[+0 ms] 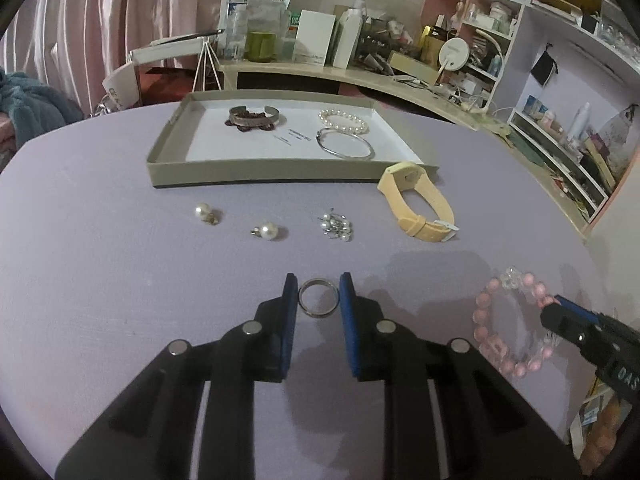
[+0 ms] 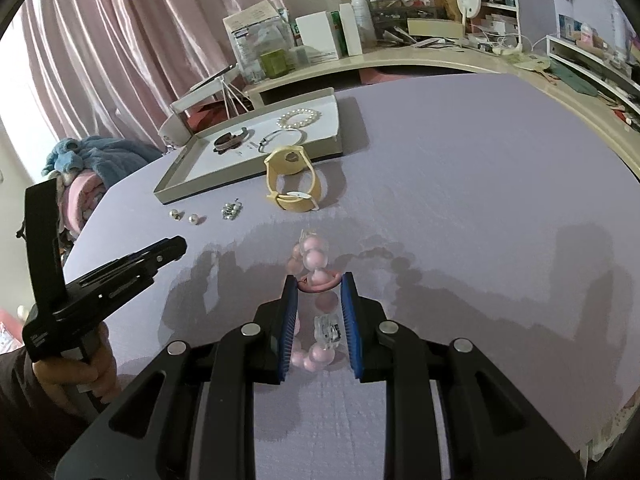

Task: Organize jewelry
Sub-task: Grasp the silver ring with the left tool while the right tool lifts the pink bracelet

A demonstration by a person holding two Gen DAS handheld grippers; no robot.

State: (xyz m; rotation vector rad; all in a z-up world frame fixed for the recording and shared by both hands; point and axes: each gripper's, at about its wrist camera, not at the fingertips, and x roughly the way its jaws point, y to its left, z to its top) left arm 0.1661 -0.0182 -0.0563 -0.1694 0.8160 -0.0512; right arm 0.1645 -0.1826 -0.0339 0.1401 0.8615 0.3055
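My left gripper is shut on a silver ring, held between its blue pads above the purple table. My right gripper is shut on a pink bead bracelet, which hangs lifted off the table; the bracelet also shows in the left wrist view. A grey tray at the back holds a brown cuff, a pearl bracelet and a silver bangle. Two pearl earrings, a small pearl cluster and a yellow watch lie in front of the tray.
A cluttered desk and shelves stand behind and to the right of the table. A blue blanket lies off the table's left edge. The tray also shows in the right wrist view.
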